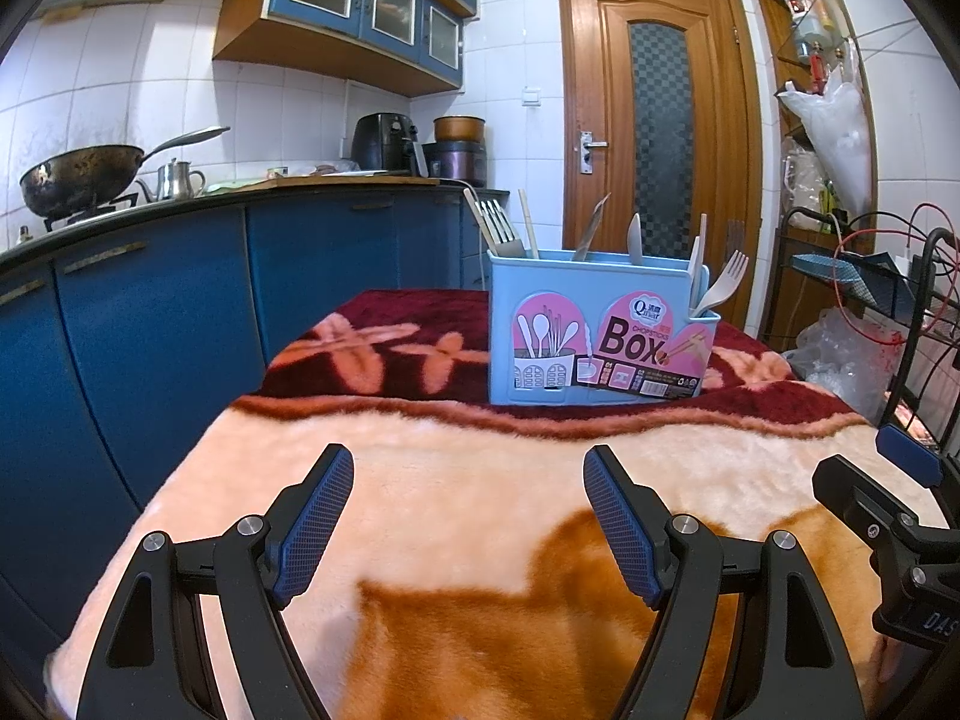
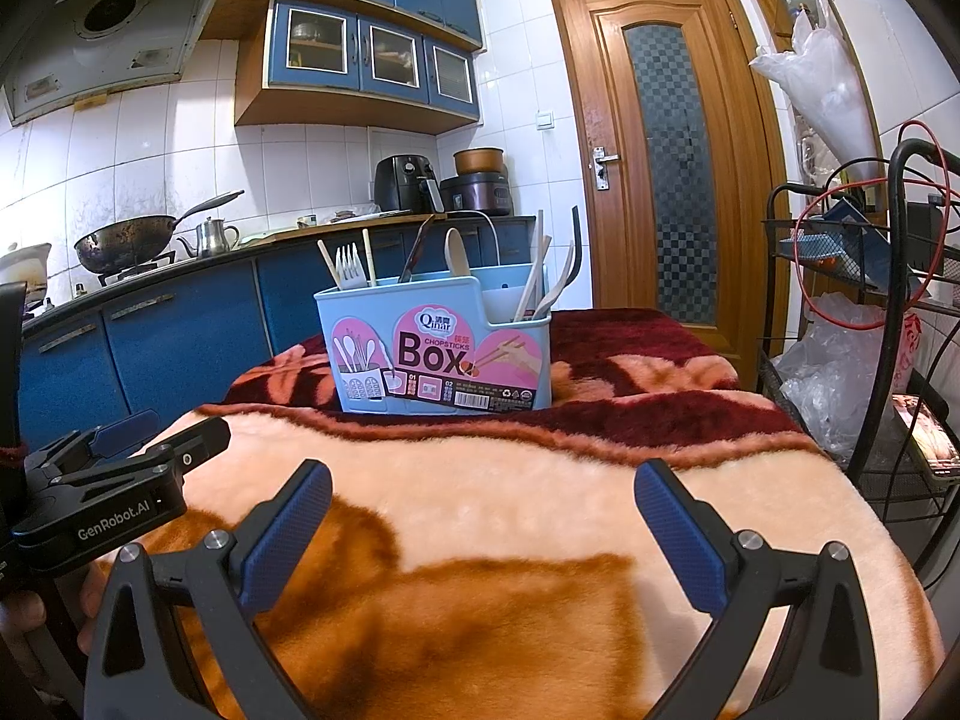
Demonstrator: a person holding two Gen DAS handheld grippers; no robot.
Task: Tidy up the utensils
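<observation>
Blanket (image 1: 480,480): one utensil box (image 1: 600,330) (two forks (image 1: 723,285)).

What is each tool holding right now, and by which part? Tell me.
Nothing. The left tool and right tool both stand open above the blanket, short of the utensil box.

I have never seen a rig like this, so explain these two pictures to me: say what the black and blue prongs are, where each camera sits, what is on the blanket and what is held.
A person holds a hand-operated gripper in each hand; each carries a camera looking along its prongs. One picture comes from the left gripper, the other from the right gripper. Both have their jaws apart and hold nothing. On the fluffy peach and maroon blanket stands a light blue plastic chopsticks box, already holding forks, chopsticks and spoons.
</observation>
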